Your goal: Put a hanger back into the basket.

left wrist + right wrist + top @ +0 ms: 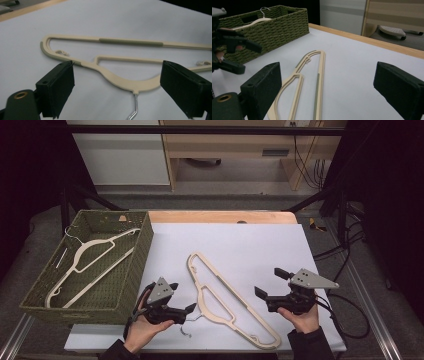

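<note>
A cream plastic hanger (222,297) (117,77) (312,82) lies flat on the white table sheet (250,245), its metal hook (186,330) (133,108) pointing toward the near left. My left gripper (182,297) (117,87) is open just left of the hanger's neck, jaws wide on either side of it without touching. Right of the hanger, my right gripper (271,282) (327,92) is open and holds nothing. A second cream hanger (87,262) (255,21) lies inside the green woven basket (137,270) (277,27).
The basket stands at the table's left edge, beside my left hand (145,330). A wooden table edge (220,216) runs along the back. Cables (345,315) trail off to the right. Cabinets (120,155) stand on the floor beyond.
</note>
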Motion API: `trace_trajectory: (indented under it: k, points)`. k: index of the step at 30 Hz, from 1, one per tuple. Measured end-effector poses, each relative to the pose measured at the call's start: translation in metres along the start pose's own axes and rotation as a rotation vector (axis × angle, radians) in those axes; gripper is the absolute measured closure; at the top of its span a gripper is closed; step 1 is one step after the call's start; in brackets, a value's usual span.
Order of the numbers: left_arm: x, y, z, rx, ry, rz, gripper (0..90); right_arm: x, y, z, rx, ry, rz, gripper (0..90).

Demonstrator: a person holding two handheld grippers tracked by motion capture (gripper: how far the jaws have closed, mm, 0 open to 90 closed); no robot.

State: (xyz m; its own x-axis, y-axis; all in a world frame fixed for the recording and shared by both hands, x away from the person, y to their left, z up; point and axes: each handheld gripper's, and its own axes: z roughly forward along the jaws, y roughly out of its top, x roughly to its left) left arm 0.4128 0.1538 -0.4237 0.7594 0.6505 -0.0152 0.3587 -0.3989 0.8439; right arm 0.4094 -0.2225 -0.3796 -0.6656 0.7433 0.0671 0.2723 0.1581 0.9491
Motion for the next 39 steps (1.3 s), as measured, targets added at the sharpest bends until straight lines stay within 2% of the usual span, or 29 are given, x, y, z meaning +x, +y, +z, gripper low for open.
trace_trajectory:
  k: [8, 12, 16, 20, 30, 35, 39]
  points:
    - [-0.009, -0.012, 0.019, 0.072, -0.045, 0.011, 19.4, 0.002, -0.001, 0.002, 0.004, 0.004, 0.005, 8.7]
    - [-0.008, -0.017, 0.026, 0.102, -0.069, -0.005, 25.8, 0.002, -0.001, 0.003, 0.009, 0.006, 0.001, 8.7]
    - [-0.01, -0.023, 0.033, 0.135, -0.085, -0.005, 33.9, 0.002, -0.001, 0.002, 0.007, 0.007, -0.001, 8.8]
    - [-0.012, -0.027, 0.04, 0.177, -0.105, -0.008, 45.7, 0.002, -0.001, 0.002, 0.007, 0.009, 0.003, 8.8]
    - [-0.012, -0.032, 0.046, 0.233, -0.098, -0.023, 66.5, 0.002, -0.001, 0.003, 0.009, 0.01, 0.003, 8.9]
    - [-0.011, -0.032, 0.046, 0.236, -0.107, -0.049, 71.2, 0.003, -0.002, 0.003, 0.009, 0.01, 0.004, 9.1]
    - [-0.014, -0.031, 0.046, 0.251, -0.112, -0.033, 77.3, 0.003, -0.002, 0.004, 0.016, 0.017, 0.002, 9.2]
